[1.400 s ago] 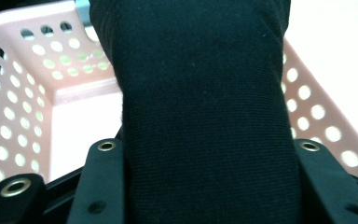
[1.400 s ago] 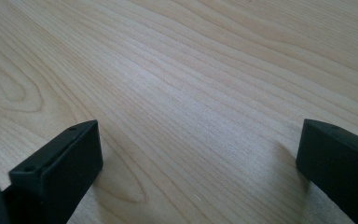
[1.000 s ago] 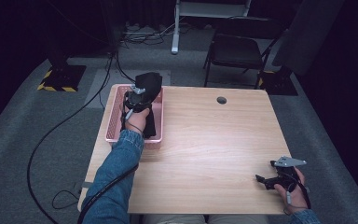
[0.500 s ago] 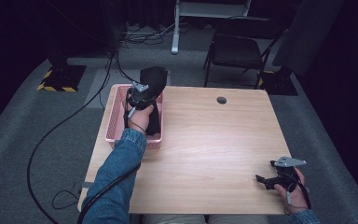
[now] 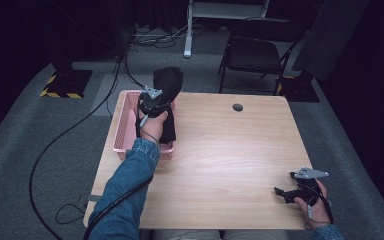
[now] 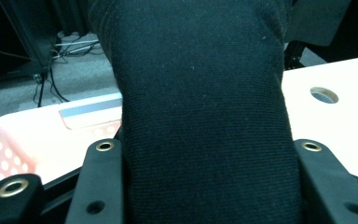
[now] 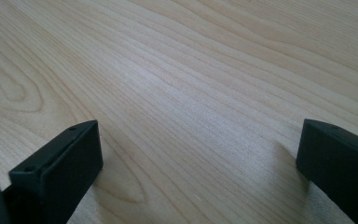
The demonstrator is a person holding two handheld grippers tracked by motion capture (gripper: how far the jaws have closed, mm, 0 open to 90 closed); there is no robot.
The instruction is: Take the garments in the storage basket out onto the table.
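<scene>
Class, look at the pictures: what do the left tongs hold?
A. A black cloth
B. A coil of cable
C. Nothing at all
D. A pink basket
A: in the left gripper view the black cloth sits clamped between the jaws of the left tongs, and the high view shows it lifted over the pink basket.

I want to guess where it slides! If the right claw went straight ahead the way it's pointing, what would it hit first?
Probably nothing soon: the right claw sits open, low over the bare wooden table, pointing left. The pink basket lies far off, likely out of its line.
</scene>
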